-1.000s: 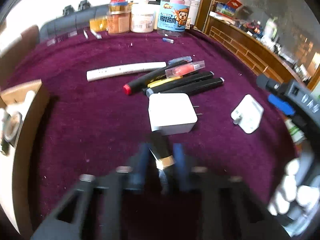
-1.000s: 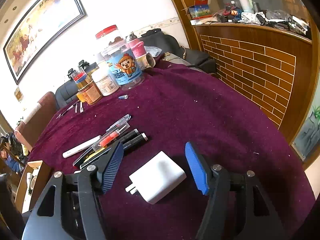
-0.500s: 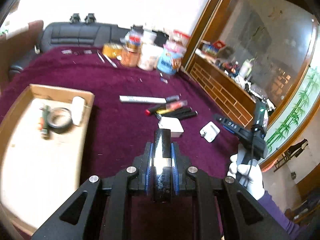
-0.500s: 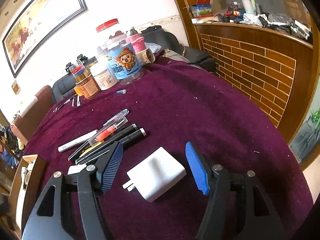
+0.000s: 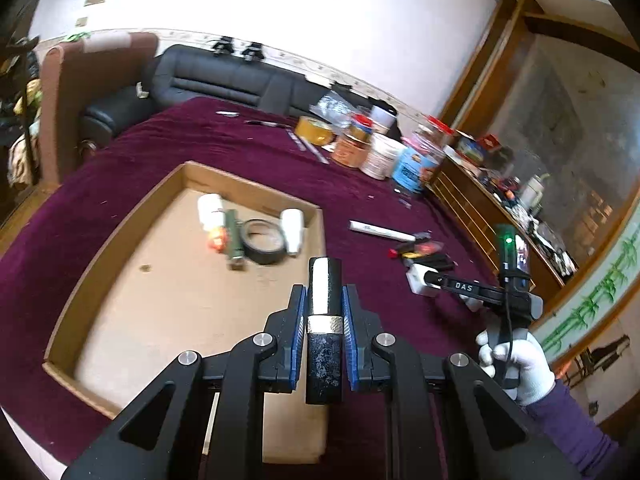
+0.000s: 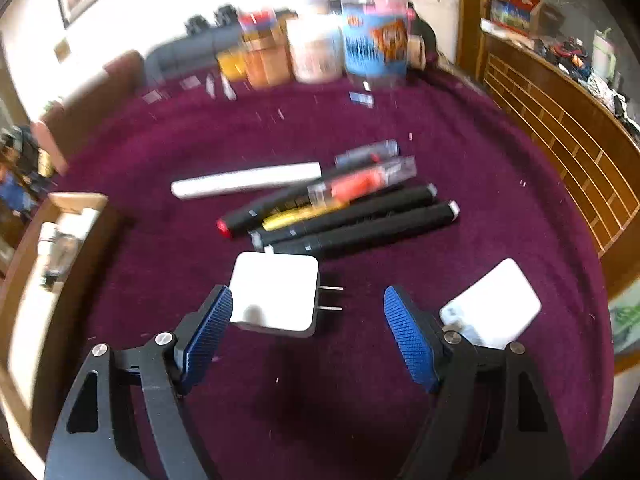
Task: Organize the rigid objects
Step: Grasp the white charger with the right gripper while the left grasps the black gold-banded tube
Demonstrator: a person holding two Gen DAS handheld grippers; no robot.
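Note:
My left gripper [image 5: 324, 300] is shut on a black tube with a gold band [image 5: 325, 320] and holds it above the right edge of the cardboard tray [image 5: 120, 240]. The tray holds a tape roll [image 5: 264, 241], a white bottle [image 5: 293, 230] and a green item [image 5: 233, 240]. My right gripper [image 6: 308, 320] is open and empty, just above a white plug charger [image 6: 276, 296]; a second white charger [image 6: 494, 304] lies to its right. Markers and pens [image 6: 344, 212] lie in a pile beyond; they also show in the left wrist view [image 5: 416, 248].
Several jars [image 6: 320, 52] stand at the table's far edge. A wooden counter [image 6: 560, 120] runs along the right. The right gripper and gloved hand [image 5: 516, 356] show in the left wrist view, over the chargers. A black sofa [image 5: 224, 80] is beyond the table.
My left gripper lifted the black tube off the cloth and carried it left over the tray. My right gripper swung left from the second charger toward the plug charger.

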